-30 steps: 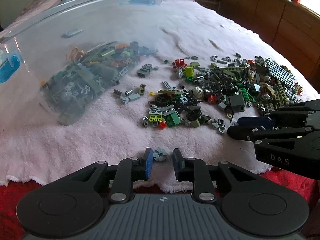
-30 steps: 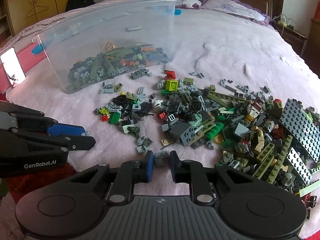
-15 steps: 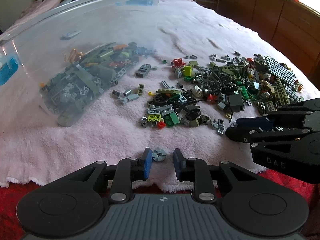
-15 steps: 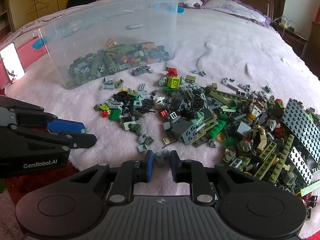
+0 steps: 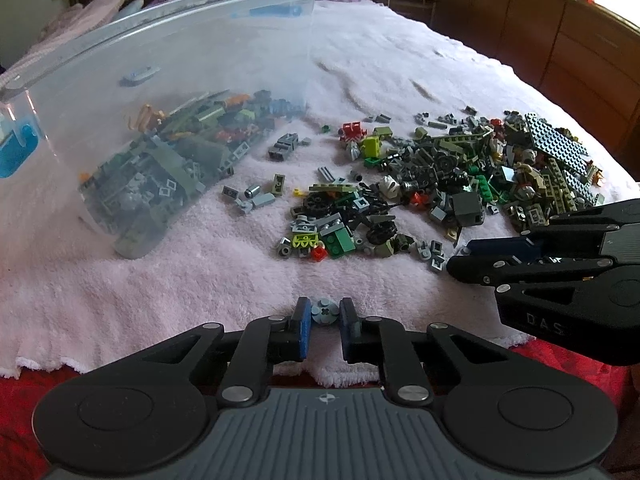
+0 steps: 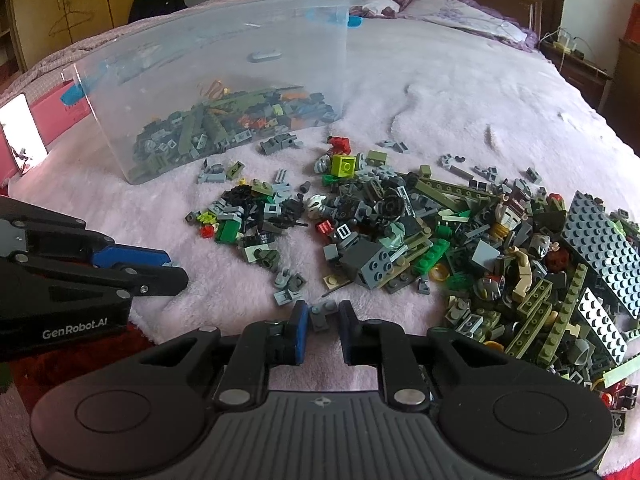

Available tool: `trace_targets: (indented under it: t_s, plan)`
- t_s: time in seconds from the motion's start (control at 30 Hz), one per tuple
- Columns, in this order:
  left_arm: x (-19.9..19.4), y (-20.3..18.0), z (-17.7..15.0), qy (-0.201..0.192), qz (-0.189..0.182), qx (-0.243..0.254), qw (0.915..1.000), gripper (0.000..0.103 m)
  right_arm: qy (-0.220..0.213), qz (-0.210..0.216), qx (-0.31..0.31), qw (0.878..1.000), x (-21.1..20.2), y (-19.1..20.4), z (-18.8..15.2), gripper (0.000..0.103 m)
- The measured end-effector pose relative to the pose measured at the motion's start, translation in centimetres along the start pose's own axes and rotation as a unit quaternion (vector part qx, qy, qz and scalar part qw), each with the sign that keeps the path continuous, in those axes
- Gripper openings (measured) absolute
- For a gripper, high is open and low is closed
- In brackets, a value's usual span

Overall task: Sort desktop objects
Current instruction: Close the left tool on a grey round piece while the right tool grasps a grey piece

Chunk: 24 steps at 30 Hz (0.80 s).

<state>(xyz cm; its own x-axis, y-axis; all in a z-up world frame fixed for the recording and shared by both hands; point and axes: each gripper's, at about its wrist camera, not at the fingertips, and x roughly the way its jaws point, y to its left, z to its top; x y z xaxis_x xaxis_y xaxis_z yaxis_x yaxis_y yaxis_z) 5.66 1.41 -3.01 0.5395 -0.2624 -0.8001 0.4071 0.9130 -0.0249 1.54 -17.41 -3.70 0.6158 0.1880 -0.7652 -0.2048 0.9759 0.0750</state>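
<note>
A: Left wrist view, item by item, please.

B: Item one: my left gripper [image 5: 324, 314], angled down at the near edge of the pink towel [image 5: 200, 272]. Its jaws have just been closing, and a round grey stud piece [image 5: 324, 312] sits between the blue pads [image 5: 302, 320]. Narrow slivers of towel show on both sides of the piece, so I log it as framed, not pinched. Item two: clear plastic bin [image 5: 168, 64], tipped on its side at the left, with a heap of grey and olive bricks [image 5: 168, 168] in its lower part. Item three: loose brick pile [image 5: 440, 184], spread from the centre to the right of the towel. Item four: my right gripper [image 5: 460, 258], entering from the right, tips just beside the near edge of that pile.

A: And the right wrist view?

B: Item one: right gripper [image 6: 322, 316], jaws closing a little just now, nearly together around a small grey plate piece [image 6: 322, 312]. The left pad looks to be touching it; I cannot tell about the right. Item two: the bin [image 6: 224, 40], upper left, mouth towards the pile. Item three: brick pile [image 6: 460, 240], thickest at the right, with a dark studded baseplate [image 6: 600, 244] at its far right. Item four: left gripper [image 6: 176, 270], at the left, over the towel's [image 6: 440, 100] edge.
</note>
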Motion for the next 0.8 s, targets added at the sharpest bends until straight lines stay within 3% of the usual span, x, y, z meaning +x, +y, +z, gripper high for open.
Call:
trace_targets:
  t_s: [0.8]
  plan:
    - [-2.1, -0.4, 1.1, -0.029, -0.006, 0.004, 0.9996, 0.016, -0.017, 0.012, 0.008, 1.000, -2.0, 0.2, 0.6, 0.017]
